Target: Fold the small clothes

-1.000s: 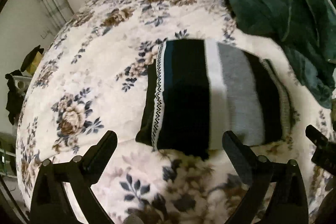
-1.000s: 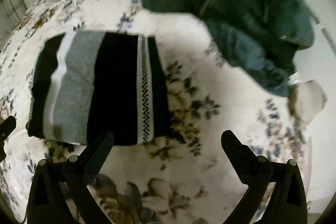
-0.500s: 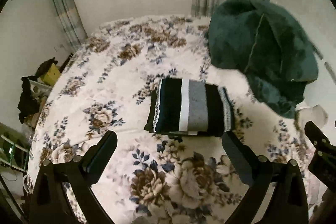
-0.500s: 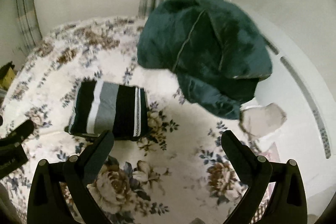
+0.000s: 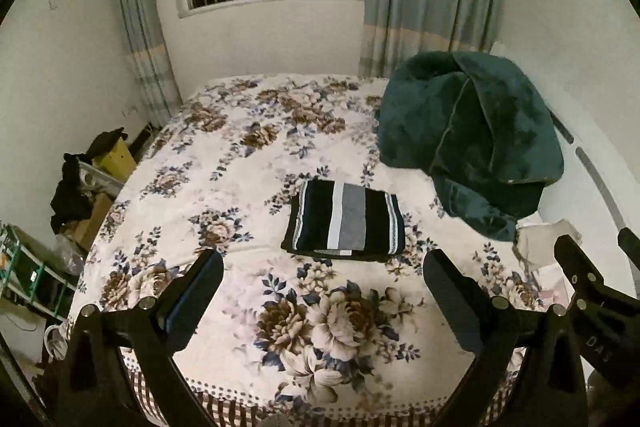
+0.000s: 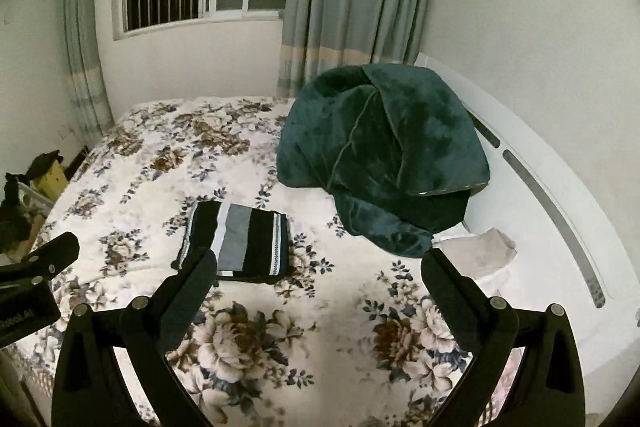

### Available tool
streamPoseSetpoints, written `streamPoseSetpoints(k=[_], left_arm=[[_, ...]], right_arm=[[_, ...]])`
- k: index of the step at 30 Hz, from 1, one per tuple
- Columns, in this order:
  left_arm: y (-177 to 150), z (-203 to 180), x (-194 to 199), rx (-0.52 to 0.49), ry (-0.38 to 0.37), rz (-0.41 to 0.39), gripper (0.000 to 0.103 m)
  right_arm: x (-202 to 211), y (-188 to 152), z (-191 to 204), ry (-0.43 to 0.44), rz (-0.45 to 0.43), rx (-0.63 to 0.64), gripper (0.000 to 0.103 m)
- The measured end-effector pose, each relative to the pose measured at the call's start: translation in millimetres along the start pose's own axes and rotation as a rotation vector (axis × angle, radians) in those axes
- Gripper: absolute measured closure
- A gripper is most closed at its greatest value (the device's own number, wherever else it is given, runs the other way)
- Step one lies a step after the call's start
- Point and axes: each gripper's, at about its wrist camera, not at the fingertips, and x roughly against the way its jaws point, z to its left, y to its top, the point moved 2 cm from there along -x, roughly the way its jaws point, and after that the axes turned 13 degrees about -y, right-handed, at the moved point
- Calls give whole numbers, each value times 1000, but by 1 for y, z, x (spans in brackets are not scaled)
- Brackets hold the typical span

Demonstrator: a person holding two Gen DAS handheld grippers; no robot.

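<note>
A folded garment (image 5: 345,223) with black, white and grey stripes lies flat in the middle of the floral bedspread (image 5: 224,163); it also shows in the right wrist view (image 6: 240,243). My left gripper (image 5: 323,267) is open and empty, held back above the bed's near edge, well short of the garment. My right gripper (image 6: 319,267) is open and empty too, likewise pulled back; its left finger overlaps the garment's near corner in the view. The right gripper shows at the edge of the left wrist view (image 5: 592,279).
A heaped dark green blanket (image 5: 468,143) sits at the bed's far right, also in the right wrist view (image 6: 384,155). A pale folded cloth (image 6: 476,253) lies by the white headboard (image 6: 560,195). Boxes and clutter (image 5: 84,187) stand left of the bed.
Both grippers have pulled far back and up from the folded garment, which now looks small on the bed. The garment has stayed in place.
</note>
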Motion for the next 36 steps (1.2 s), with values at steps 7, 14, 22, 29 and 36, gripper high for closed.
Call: streamPoseSetpoints(k=[7,14,22,29,36], left_arm=[[-6,-7,34,4,7,-24,1],[-10,-10,57,21,1,-80,0],[-12,-17,69,17,3,-103,0],[-13,-18,74,18,21,-106,0],[-14,-18,77,21,28,-105,0]], right_arm=[[50,3,-22,28,-40,-3,0],[68,6,-38,51,-72,-14,0],[78,8,-44,53,-90,6,0],[78,10,-44,62,-91,11,0],[80,7,-45,59,-93,11,0]])
